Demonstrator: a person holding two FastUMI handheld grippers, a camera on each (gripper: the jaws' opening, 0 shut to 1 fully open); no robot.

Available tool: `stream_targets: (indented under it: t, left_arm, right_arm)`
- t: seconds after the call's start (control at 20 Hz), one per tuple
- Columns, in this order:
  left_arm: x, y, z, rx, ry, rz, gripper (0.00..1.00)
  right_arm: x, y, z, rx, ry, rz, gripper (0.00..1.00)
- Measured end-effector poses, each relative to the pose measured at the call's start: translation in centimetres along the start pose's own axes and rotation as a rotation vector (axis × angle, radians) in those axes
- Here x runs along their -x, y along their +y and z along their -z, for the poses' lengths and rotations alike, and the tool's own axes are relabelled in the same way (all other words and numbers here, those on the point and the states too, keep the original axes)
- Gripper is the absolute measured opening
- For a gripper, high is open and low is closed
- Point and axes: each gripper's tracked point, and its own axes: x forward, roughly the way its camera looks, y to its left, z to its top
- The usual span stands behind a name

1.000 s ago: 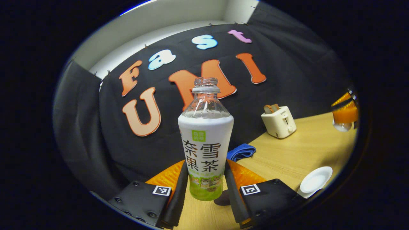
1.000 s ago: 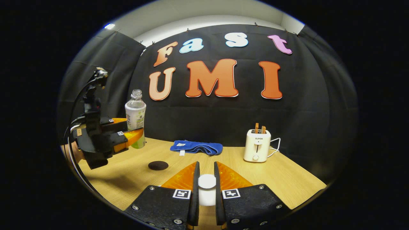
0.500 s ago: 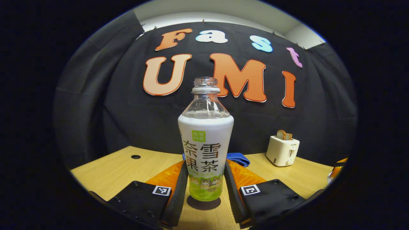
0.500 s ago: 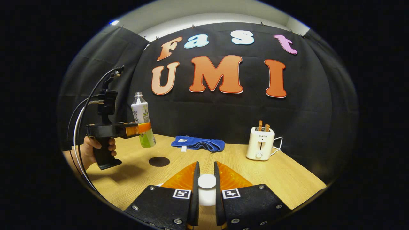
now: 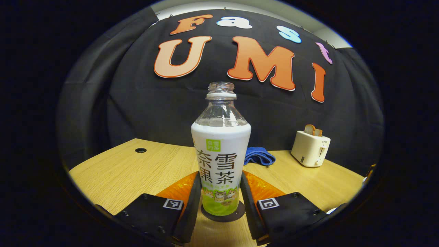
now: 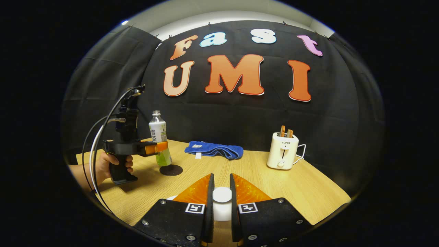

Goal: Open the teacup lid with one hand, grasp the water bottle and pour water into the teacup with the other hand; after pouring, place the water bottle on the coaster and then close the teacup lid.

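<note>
Lowered since half a second ago, the water bottle (image 5: 221, 161) now stands upright over the dark coaster (image 5: 223, 212), its base at or just above the disc; whether it touches I cannot tell. The left gripper (image 5: 219, 197) has its fingers (image 5: 192, 202) pressed on both sides of the bottle's lower body. Beyond them lie a blue cloth (image 5: 259, 156) and a toaster (image 5: 310, 148) on the desk (image 5: 137, 171). In the right gripper view, the right gripper (image 6: 221, 202) holds its fingers narrow, clamped on the white teacup lid (image 6: 222, 197). Farther off to their left, a hand (image 6: 109, 164) holds the left gripper (image 6: 156, 148) with the bottle (image 6: 159, 142) at the coaster (image 6: 170, 169).
</note>
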Motion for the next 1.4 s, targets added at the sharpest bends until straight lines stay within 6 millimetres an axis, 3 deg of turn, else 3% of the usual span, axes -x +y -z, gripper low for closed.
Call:
stream_targets:
  t: [0.1, 0.65, 0.9, 1.05, 1.15, 1.4]
  left_arm:
    - [-0.1, 0.0, 0.7, -0.007, 0.022, 0.01, 0.63]
    - [-1.9, -0.8, 2.4, -0.029, 0.062, 0.042, 0.62]
    - [-2.1, -0.9, 2.6, -0.04, 0.07, 0.047, 0.7]
    - [-1.3, -0.8, 2.2, -0.036, 0.065, 0.051, 0.89]
    - [-0.8, -0.3, 2.1, -0.047, 0.067, 0.032, 0.96]
    - [1.3, 0.1, 1.0, -0.064, 0.035, 0.031, 0.95]
  right_arm:
    - [-0.2, 0.2, 0.3, -0.007, 0.008, -0.008, 0.22]
    - [-1.0, 1.1, 1.1, -0.025, 0.033, -0.047, 0.22]
    - [-1.0, 2.1, 1.0, -0.023, 0.027, -0.071, 0.22]
    - [-1.0, 2.8, 1.0, -0.017, 0.024, -0.086, 0.22]
    - [-1.1, 3.3, 1.2, -0.018, 0.025, -0.099, 0.22]
    - [-1.6, 4.9, 2.7, -0.021, 0.049, -0.13, 0.21]
